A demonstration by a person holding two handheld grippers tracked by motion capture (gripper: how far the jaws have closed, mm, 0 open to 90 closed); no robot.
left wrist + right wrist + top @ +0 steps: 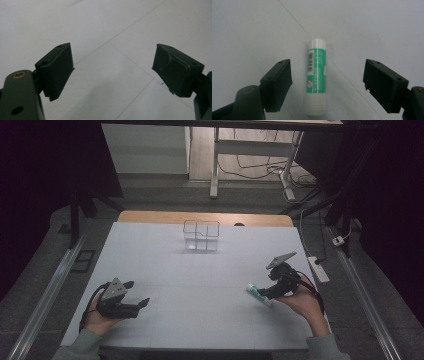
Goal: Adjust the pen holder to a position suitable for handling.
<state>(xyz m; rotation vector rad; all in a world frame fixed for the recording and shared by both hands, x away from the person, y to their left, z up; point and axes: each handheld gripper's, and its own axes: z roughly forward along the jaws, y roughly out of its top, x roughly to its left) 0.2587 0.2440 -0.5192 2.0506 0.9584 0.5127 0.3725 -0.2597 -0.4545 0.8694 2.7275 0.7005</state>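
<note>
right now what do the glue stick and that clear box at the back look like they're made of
The glue stick: likely smooth plastic, a matte white tube with ribbing at one end and a glossy green printed label. The clear box: see-through walls with bright edges and inner dividers, so probably acrylic or similar hard plastic; glass can't be ruled out from this far.

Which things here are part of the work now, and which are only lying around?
In the work:
- glue stick, lying flat on the table
- right gripper, jaws open either side of it

Only lying around:
- clear divided box
- left gripper, open
- power strip on the floor
</note>
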